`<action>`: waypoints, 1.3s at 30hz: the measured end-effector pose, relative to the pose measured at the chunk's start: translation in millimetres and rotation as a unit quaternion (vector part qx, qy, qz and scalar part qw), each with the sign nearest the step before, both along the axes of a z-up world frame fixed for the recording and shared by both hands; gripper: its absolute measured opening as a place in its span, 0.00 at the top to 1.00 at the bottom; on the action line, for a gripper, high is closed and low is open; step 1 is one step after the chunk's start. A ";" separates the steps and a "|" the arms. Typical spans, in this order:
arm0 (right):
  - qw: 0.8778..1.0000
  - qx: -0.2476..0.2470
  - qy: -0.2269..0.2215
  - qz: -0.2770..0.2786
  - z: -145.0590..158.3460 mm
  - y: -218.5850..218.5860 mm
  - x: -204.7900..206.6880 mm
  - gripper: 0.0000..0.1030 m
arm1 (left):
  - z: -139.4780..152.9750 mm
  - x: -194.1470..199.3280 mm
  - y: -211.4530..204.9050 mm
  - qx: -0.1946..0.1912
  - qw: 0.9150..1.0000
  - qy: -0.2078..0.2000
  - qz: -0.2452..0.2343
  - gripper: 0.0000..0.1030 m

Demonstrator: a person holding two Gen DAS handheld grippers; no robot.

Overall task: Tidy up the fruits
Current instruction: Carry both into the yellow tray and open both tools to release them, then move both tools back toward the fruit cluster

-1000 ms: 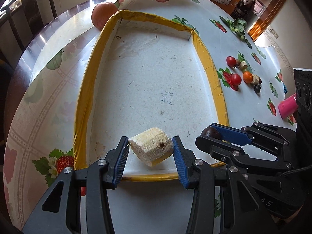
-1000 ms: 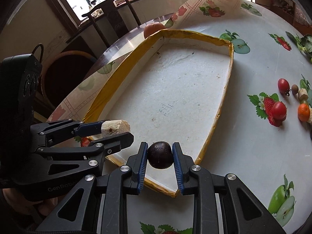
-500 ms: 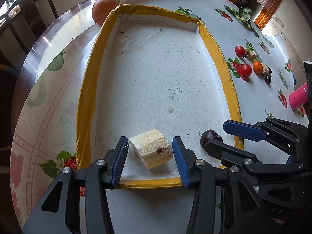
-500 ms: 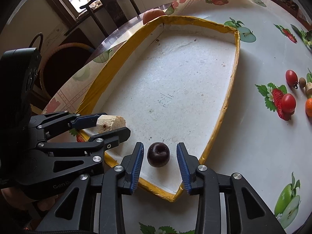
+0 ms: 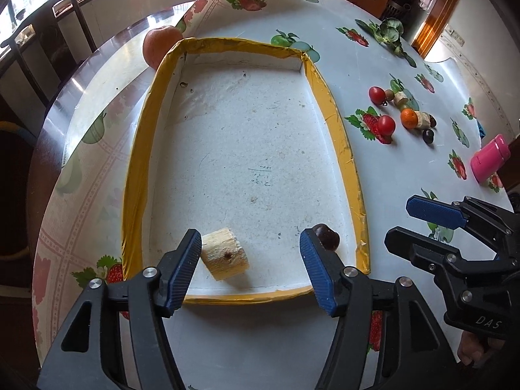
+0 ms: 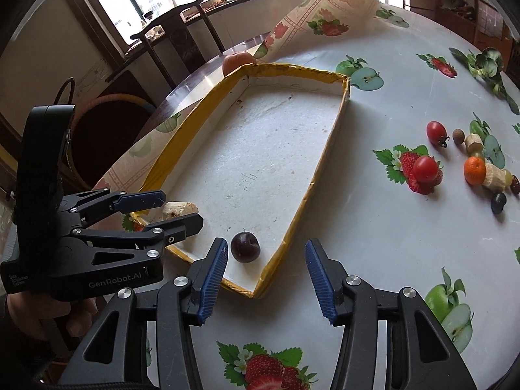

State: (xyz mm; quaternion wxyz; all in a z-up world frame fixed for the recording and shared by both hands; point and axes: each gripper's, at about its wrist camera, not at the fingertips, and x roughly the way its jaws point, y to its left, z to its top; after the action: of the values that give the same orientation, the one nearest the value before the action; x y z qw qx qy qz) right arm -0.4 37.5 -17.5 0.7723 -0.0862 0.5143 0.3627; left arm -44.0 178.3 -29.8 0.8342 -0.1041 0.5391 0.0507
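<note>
A pale cut sugarcane chunk (image 5: 225,257) (image 6: 179,209) lies near the front edge of the yellow-rimmed white tray (image 5: 136,162) (image 6: 328,149). A dark plum (image 5: 327,236) (image 6: 245,246) lies in the tray's near right corner. My left gripper (image 5: 248,268) (image 6: 169,206) hangs above the chunk, its jaws opening, its pads clear of the chunk. My right gripper (image 6: 265,279) (image 5: 412,224) is raised over the tray corner, jaws opening, and the plum sits free below its left finger.
Loose on the fruit-print tablecloth right of the tray: cherry tomatoes (image 5: 386,124), a small orange (image 5: 409,118), cane pieces, dark berries (image 5: 428,135). A pink bottle (image 5: 490,158) lies farther right. An apple (image 5: 161,47) sits behind the tray; chairs (image 6: 175,42) stand beyond.
Both grippers let go: the cane chunk and the plum now rest in the tray. Both pairs of jaws have widened and both hands have drawn up and back.
</note>
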 end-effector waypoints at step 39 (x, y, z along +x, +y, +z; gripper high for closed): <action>0.977 -0.011 -0.014 -0.211 -11.2 -183.3 63.8 0.50 | 2.2 102.7 -141.8 -0.060 0.993 -0.008 -0.102 0.40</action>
State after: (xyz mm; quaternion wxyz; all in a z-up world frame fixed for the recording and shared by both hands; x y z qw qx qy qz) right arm 63.4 -145.8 -28.7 0.8379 0.0106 0.5137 0.1843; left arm 58.7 36.5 -27.6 0.8315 -0.0987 0.5424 -0.0680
